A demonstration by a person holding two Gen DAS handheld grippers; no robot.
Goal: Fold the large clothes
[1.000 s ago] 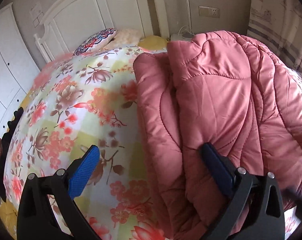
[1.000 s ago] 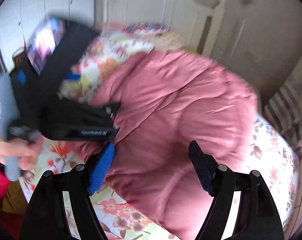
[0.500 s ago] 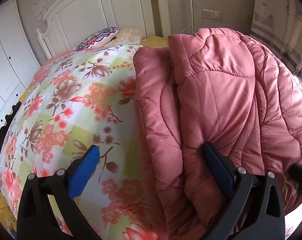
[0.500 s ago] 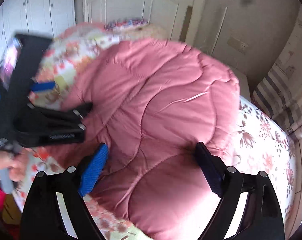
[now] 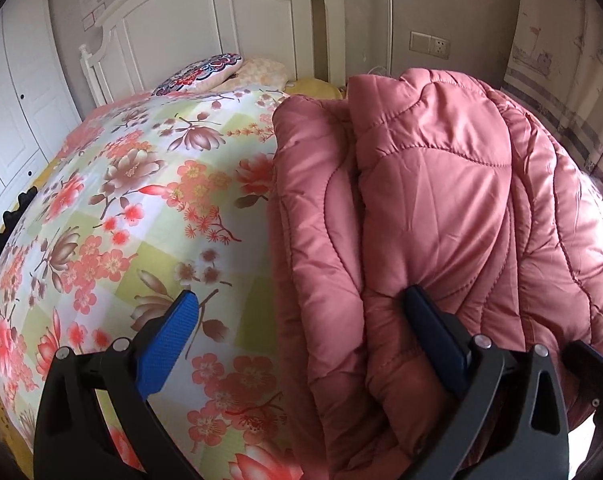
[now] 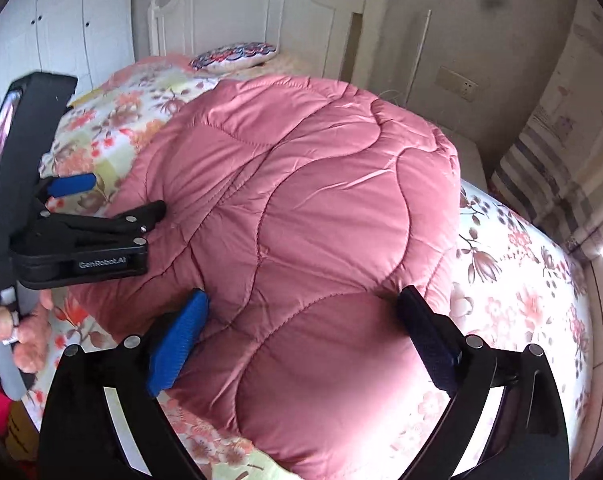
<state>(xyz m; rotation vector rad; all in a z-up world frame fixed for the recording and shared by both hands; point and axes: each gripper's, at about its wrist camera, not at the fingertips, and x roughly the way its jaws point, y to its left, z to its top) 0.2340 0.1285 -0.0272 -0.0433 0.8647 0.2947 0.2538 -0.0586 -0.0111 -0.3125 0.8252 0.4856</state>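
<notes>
Both hand-held grippers, left (image 5: 301, 320) and right (image 6: 303, 312), gape over my folded pink quilted coat (image 6: 301, 200); next: pinch its near edge

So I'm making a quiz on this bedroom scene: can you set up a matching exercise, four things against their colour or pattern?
Things:
1. quilted coat
2. bedsheet
3. headboard
4. tool pads

Colours:
A. white
B. blue
C. pink
D. floral print

Pairs: 1-C, 2-D, 3-A, 4-B
</notes>
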